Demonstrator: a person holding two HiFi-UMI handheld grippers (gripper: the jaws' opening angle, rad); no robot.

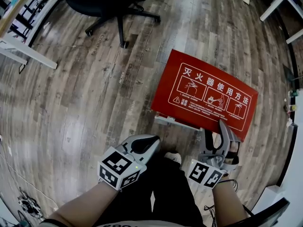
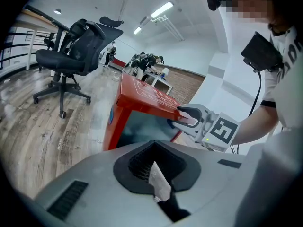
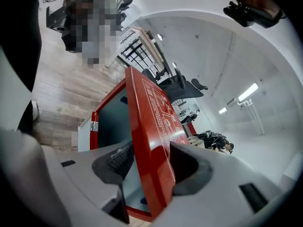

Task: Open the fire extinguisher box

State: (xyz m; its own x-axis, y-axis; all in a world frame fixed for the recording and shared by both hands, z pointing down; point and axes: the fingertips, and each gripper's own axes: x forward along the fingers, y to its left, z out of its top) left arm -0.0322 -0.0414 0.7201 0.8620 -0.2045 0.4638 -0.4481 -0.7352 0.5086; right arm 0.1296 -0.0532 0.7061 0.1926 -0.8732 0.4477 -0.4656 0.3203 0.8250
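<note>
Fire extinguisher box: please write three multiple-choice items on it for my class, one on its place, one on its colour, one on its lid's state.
1. Where does the fire extinguisher box stand? A on a shelf; B on the wooden floor; C on a cart.
2. What colour is its lid? A blue; B green; C red.
3. How is the lid? A shut flat; B partly raised; C taken off.
Key: 1 B, planks lie all round it; 2 C, red with white print; 3 B, it stands off the box, its edge between the jaws of the open right tool.
</note>
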